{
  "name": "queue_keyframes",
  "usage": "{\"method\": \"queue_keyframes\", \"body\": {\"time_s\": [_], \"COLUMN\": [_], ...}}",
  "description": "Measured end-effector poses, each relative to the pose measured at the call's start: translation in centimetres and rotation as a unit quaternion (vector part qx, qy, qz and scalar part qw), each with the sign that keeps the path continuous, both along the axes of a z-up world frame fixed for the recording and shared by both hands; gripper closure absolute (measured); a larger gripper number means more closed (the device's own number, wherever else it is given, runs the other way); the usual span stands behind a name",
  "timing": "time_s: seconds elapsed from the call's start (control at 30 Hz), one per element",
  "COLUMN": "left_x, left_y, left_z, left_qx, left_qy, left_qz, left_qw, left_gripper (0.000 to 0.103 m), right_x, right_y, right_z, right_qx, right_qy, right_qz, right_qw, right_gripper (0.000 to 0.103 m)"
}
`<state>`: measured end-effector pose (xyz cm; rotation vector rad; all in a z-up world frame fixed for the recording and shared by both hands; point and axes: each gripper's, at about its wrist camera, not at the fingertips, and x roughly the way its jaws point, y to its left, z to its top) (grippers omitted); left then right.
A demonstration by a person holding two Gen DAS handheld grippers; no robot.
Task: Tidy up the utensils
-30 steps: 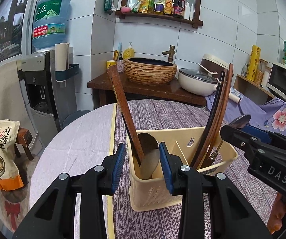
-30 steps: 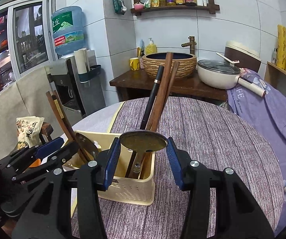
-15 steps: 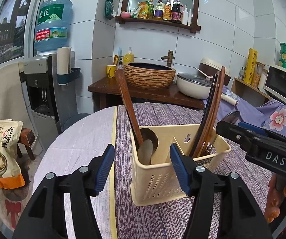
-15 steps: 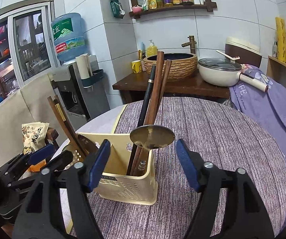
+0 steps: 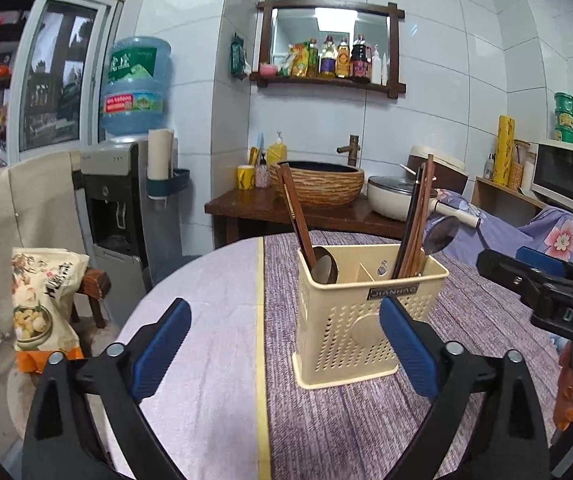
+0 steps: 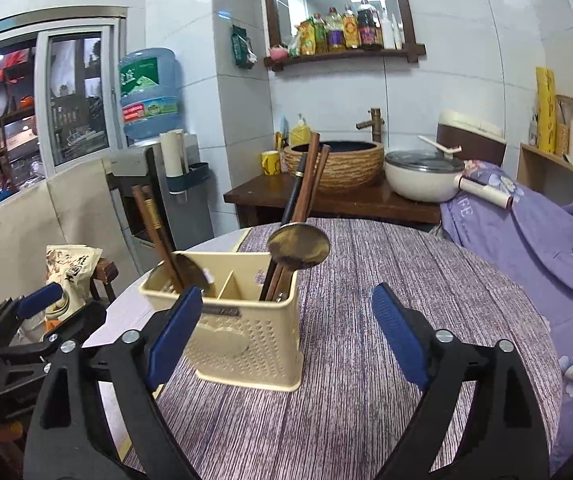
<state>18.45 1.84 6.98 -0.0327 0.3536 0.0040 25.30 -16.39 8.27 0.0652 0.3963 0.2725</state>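
Both the left gripper (image 5: 282, 348) and right gripper (image 6: 286, 336) have just been opening wide, gripping nothing. The cream perforated plastic utensil caddy (image 5: 350, 320) is standing upright on the table just ahead, with its utensils pointing upward.

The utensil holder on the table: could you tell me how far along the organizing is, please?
Done: the utensil holder holds chopsticks and spoons in its end compartments. In hand: nothing; the left gripper and right gripper have just been opening and are empty. Left: no loose utensils show on the table, so it looks finished.
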Motion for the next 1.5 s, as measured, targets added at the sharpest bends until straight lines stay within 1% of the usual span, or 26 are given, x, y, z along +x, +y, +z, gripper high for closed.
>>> {"method": "queue_keyframes", "body": {"time_s": [0.1, 0.23, 0.37, 0.47, 0.53, 0.63, 0.73, 0.83, 0.9, 1.1, 1.37, 1.5], "left_x": [-2.6, -6.1, -9.2, -11.1, -12.2, -13.4, -14.7, -15.6, -15.8, -16.3, -16.9, -16.9], "left_y": [0.1, 0.4, 0.7, 0.4, 0.2, -0.1, -0.8, -1.5, -1.8, -1.8, -1.9, -1.8], "left_z": [-0.4, -1.5, -2.4, -3.1, -3.5, -3.8, -3.8, -4.1, -4.3, -4.7, -4.4, -4.5], "left_qx": [0.009, 0.005, 0.009, 0.020, 0.027, 0.018, 0.018, 0.040, 0.045, 0.030, 0.028, 0.026], "left_qy": [-0.015, -0.034, -0.049, -0.054, -0.054, -0.050, -0.060, -0.067, -0.061, -0.058, -0.066, -0.064], "left_qz": [0.004, 0.012, 0.023, 0.027, 0.027, 0.018, 0.010, 0.002, -0.002, -0.011, -0.016, -0.016], "left_qw": [0.9998, 0.9993, 0.9985, 0.9980, 0.9978, 0.9984, 0.9980, 0.9970, 0.9971, 0.9978, 0.9973, 0.9975], "left_gripper": [0.006, 0.006, 0.006, 0.006, 0.006, 0.006, 0.006, 0.006, 0.006, 0.006, 0.006, 0.006], "right_x": [-3.4, -7.5, -11.5, -14.7, -16.3, -18.6, -20.5, -22.0, -22.8, -23.8, -23.8, -23.8], "right_y": [-0.1, -0.4, -0.6, -0.8, -0.8, -1.2, -1.2, -1.2, -1.3, -1.7, -1.7, -1.8], "right_z": [-0.5, -1.6, -3.1, -3.9, -4.3, -4.6, -5.0, -5.2, -5.5, -5.8, -5.5, -5.5], "right_qx": [-0.002, 0.005, -0.003, -0.016, -0.020, -0.014, -0.019, -0.023, -0.023, -0.022, -0.020, -0.021], "right_qy": [-0.021, -0.045, -0.071, -0.102, -0.108, -0.117, -0.127, -0.138, -0.142, -0.137, -0.138, -0.138], "right_qz": [0.009, 0.016, 0.021, 0.018, 0.020, 0.020, 0.012, 0.006, 0.004, 0.000, 0.002, 0.003], "right_qw": [1.000, 0.999, 0.997, 0.995, 0.994, 0.993, 0.992, 0.990, 0.990, 0.990, 0.990, 0.990], "right_gripper": [0.012, 0.006, 0.006, 0.006, 0.006, 0.006, 0.006, 0.006, 0.006, 0.006, 0.006, 0.006]}}
